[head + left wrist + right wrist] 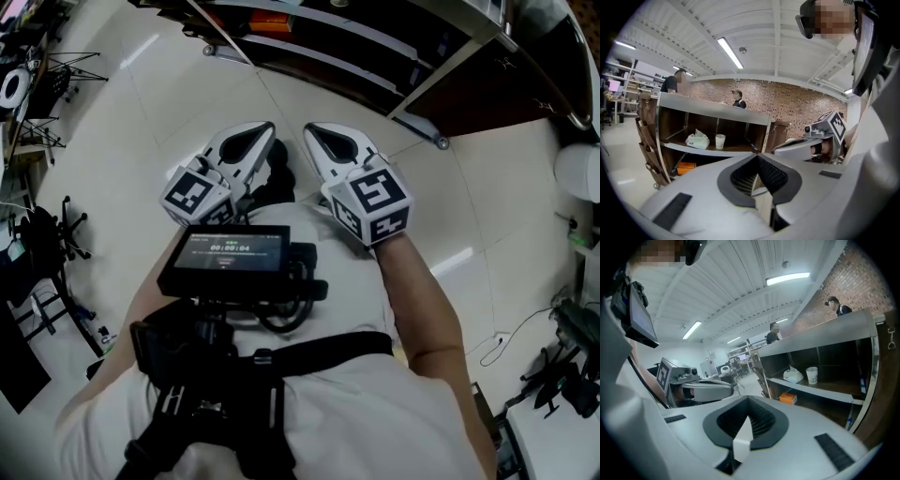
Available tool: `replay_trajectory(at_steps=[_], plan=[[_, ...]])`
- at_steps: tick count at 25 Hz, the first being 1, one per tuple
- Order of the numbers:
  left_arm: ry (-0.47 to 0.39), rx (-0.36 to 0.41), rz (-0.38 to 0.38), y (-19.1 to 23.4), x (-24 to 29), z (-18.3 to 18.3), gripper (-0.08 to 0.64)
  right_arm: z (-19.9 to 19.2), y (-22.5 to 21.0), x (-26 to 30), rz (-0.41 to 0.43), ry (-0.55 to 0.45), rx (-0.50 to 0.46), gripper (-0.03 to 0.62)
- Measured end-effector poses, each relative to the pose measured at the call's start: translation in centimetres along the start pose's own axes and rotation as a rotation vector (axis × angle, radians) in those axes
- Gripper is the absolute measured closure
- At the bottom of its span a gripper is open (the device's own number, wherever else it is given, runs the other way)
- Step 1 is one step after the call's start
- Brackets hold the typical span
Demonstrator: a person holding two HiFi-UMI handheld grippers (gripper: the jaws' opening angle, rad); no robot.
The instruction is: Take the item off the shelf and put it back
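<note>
In the head view, a pale, shiny tiled floor [122, 112] is seen far below, and a dark shelf [328, 37] runs along the top edge. The left gripper [265, 131] and the right gripper [317, 134] are held side by side in front of the body. Their tips are close together and are pointed at the shelf, well apart from it. A small screen [230, 253] is strapped to the chest. A black chair [47, 234] is seen at the left, and a cable [511, 339] lies on the floor at the right.

In the left gripper view, the jaws are seen pressed together with nothing between them. Things not shown from above are found here. A white pack [697, 139] and a cup [720, 140] are set side by side on the shelf board just under the top one. An orange box [686, 166] is kept on the board below. A brick wall [787, 103], long ceiling lights [731, 52] and people [738, 98] behind the shelf are shown too.

In the right gripper view, these jaws are clenched as well and nothing is held. The same pack, cup and box are seen on the shelf, untouched. The left gripper is seen close by at the left.
</note>
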State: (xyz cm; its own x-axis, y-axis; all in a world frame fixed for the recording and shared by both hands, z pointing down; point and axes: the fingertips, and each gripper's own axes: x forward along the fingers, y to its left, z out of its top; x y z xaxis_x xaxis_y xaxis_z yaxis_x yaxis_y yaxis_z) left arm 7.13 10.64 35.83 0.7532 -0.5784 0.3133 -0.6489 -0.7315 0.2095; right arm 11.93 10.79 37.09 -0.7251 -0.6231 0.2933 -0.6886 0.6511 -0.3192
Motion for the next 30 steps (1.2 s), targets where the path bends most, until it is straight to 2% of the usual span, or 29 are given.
replay_trajectory(at_steps=[6,11,16,20,23,30], plan=[[-0.014,-0.022,-0.053,4.3,2.1,0.7,0.558,0.8,-1.8,3.6,-0.054,0.041,-0.008,0.584],[-0.031,-0.039,-0.092,9.7,4.0,2.3,0.558,2.9,-3.7,8.1,-0.099,0.075,-0.038,0.586],[-0.009,-0.049,-0.13,14.7,3.6,2.9,0.558,3.5,-4.3,12.8,-0.157,0.11,-0.012,0.584],[-0.016,-0.069,-0.155,18.5,3.5,4.2,0.558,4.8,-4.9,15.9,-0.197,0.129,-0.03,0.584],[-0.022,-0.047,-0.158,21.5,3.5,4.1,0.558,5.5,-5.2,17.8,-0.221,0.142,-0.05,0.584],[-0.048,-0.038,-0.174,24.4,3.4,4.3,0.558,6.1,-6.1,19.8,-0.264,0.171,-0.068,0.584]])
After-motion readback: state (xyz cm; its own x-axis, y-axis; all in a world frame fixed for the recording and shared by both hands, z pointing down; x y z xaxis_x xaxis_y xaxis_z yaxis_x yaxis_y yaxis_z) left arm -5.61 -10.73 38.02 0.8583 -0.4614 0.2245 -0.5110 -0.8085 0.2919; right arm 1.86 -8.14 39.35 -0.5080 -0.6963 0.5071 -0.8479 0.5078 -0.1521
